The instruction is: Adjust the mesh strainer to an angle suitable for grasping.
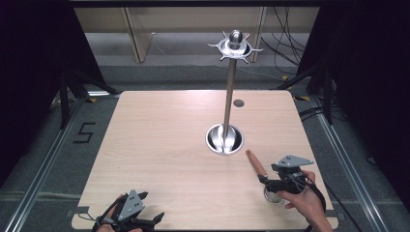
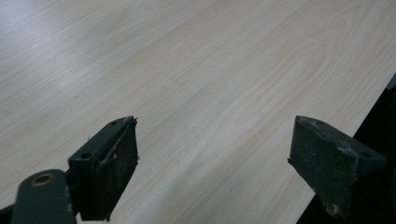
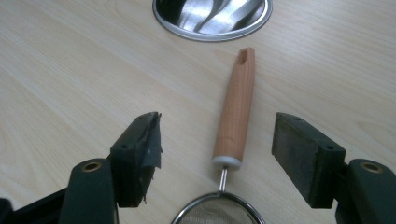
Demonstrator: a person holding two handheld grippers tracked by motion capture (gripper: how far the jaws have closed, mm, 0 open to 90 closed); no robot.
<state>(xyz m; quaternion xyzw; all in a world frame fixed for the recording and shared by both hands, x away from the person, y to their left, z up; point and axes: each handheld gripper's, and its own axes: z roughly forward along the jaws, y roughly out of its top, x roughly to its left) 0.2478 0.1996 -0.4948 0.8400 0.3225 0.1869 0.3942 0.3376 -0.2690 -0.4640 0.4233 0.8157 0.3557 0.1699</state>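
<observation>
Your right gripper (image 3: 217,154) stood with its jaws spread wide and gripping nothing, straddling a small strainer (image 3: 231,140) that lay flat on the table (image 1: 159,145) near your right-hand front corner. Its wooden handle (image 3: 236,107) pointed away from you toward the round steel base (image 1: 224,139) of the tall hook stand (image 1: 231,87), and its wire-mesh bowl (image 3: 217,212) sat just under the gripper. I judged the strainer light and stiff. The smooth rounded wood could roll or slip between flat pads, and the mesh looked easy to dent. The handle was therefore the place to take it, about mid-length and square across, clear of the thin metal neck below the collar. Your left gripper (image 2: 215,168) was also spread and empty, low over bare wood at the front left. The table's front edge lay close beside one of its jaws, so it had little room on that side. Between the two grippers, and across the left half, the table was open. On the right, the stand's base sat just beyond the handle tip, and the pole with its ring of hooks (image 1: 235,47) rose well above it. A lift would have needed to go up and clear of that pole.
</observation>
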